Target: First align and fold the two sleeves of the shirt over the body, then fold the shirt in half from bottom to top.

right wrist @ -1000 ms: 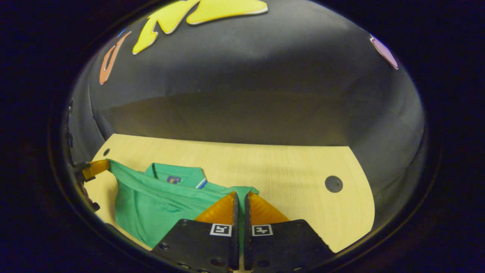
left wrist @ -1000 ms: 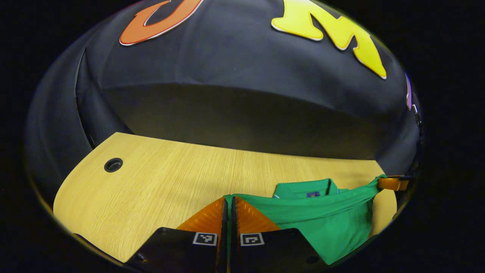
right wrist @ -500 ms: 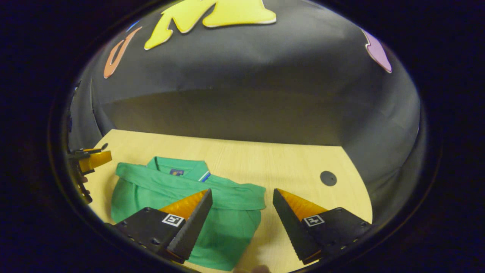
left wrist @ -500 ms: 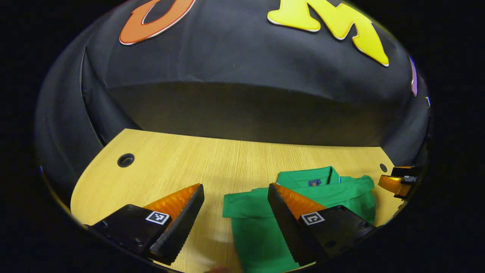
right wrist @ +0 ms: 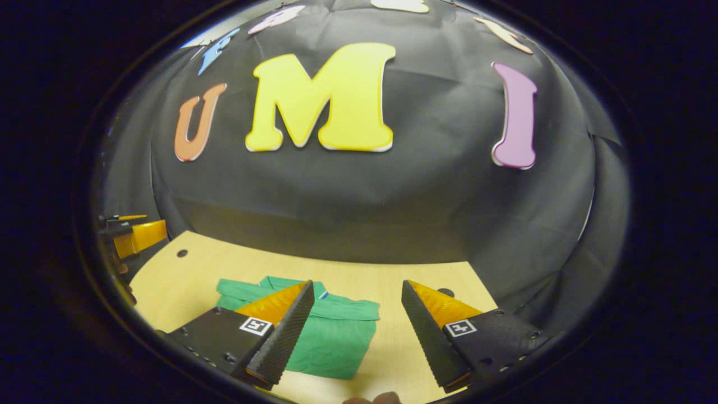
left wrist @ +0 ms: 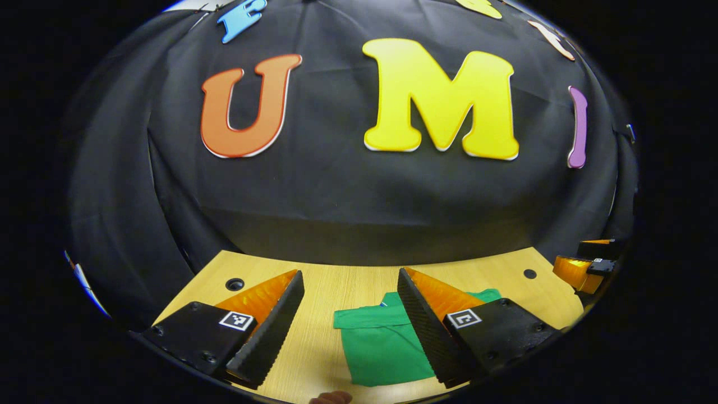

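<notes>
The shirt [left wrist: 378,345] lay folded on the table [left wrist: 331,280], both grippers, left [left wrist: 350,331] and right [right wrist: 356,336], spread wide and holding nothing above it. Loose top layers could spring open, since nothing pinned them

Booth interior: black cloth wall [left wrist: 336,191] at rear, creased, wrapping round both sides. Light wood-grain tabletop [left wrist: 359,278] below w/ rounded corners; dark round cable holes [left wrist: 235,284] near far corners. Dim lighting, shadow band along wall base behind table.
</notes>
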A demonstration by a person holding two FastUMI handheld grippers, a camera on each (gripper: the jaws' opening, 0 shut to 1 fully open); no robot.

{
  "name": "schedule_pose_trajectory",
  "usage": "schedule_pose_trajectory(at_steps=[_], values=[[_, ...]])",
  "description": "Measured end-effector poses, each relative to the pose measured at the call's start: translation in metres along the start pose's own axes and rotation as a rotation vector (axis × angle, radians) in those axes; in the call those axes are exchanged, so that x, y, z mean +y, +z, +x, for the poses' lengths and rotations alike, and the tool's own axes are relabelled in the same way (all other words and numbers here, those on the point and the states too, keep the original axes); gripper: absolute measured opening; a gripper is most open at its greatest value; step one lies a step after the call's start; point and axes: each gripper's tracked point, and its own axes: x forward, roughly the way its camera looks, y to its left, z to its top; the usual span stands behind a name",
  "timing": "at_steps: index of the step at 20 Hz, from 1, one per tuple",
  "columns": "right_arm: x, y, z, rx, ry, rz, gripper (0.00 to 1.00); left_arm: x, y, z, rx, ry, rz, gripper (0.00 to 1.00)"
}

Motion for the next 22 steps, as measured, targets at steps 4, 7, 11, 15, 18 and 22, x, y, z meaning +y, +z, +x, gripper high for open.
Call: schedule_pose_trajectory(at_steps=[4, 7, 11, 15, 18, 22], values=[[0.013, 0.021, -0.083, -0.092, 0.015, -0.008, 0.94, -0.017, 0.037, -0.079, -0.092, -0.004, 0.011, 1.00], [0.024, 0.025, -0.137, -0.150, 0.020, -0.020, 0.96, -0.028, 0.043, -0.127, -0.125, -0.011, 0.002, 1.00], [0.040, 0.012, -0.186, -0.170, 0.013, -0.040, 0.96, -0.035, 0.032, -0.167, -0.124, -0.041, 0.004, 1.00], [0.043, 0.002, -0.213, -0.176, -0.009, -0.034, 0.97, -0.036, 0.028, -0.194, -0.142, -0.056, 0.045, 1.00], [0.045, 0.008, -0.227, -0.201, -0.001, -0.024, 0.96, -0.038, 0.028, -0.209, -0.144, -0.056, 0.038, 1.00], [0.038, 0.020, -0.241, -0.238, 0.028, -0.004, 0.94, -0.043, 0.047, -0.228, -0.195, -0.017, 0.031, 1.00]])
